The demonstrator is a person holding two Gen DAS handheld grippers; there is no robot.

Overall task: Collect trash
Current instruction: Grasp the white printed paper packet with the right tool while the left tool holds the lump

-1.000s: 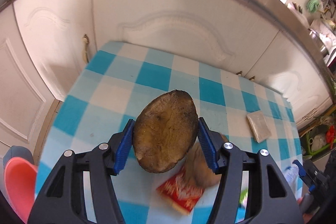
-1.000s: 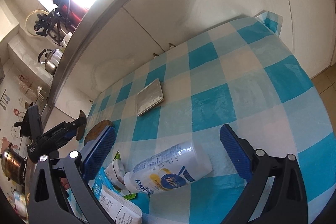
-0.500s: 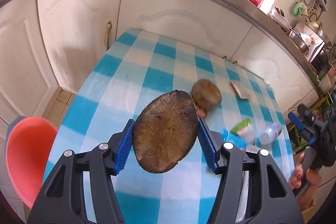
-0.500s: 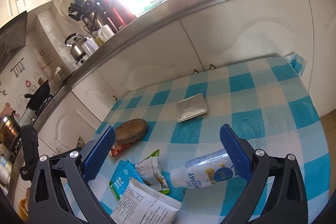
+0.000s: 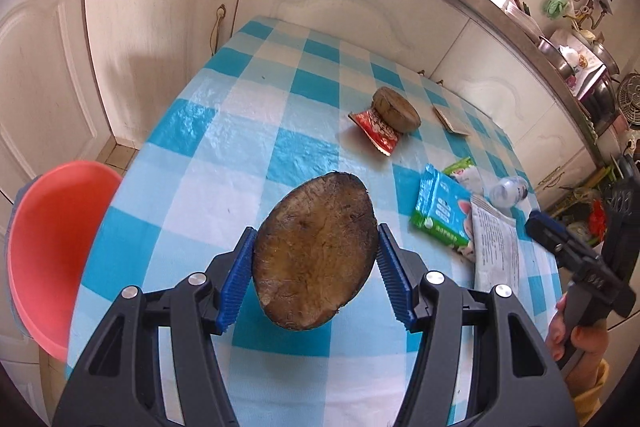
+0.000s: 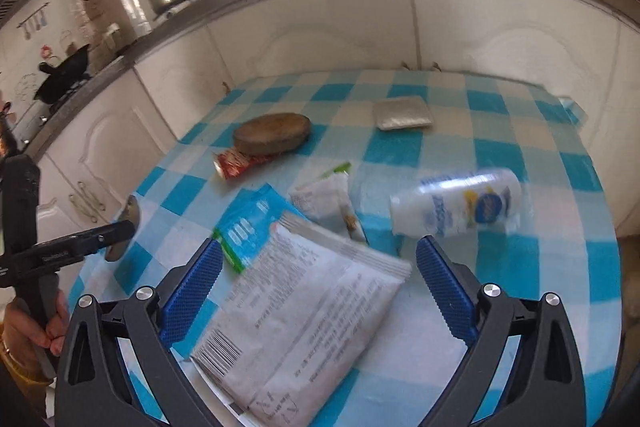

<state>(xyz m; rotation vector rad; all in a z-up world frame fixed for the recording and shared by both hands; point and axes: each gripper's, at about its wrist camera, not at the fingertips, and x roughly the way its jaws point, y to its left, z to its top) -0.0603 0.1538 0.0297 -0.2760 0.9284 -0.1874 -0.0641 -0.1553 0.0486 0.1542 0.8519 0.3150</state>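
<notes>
Disc (image 6: pixel 272 133) on wrapper (image 6: pixel 236 163), bottle (image 6: pixel 456 203) right of packets (image 6: pixel 296 311); basin (image 5: pixel 52 251) left of table (image 5: pixel 224 163)

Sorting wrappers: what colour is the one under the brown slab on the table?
Red wrapper, seen best in the left wrist view.

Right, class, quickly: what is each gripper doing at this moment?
Left gripper: shut on the brown potato half.
Right gripper: open, holding nothing, above the white packet.

Black hand-held gripper (image 5: pixel 316 271) — blue ribbed pads (image 5: pixel 236 277)
</notes>
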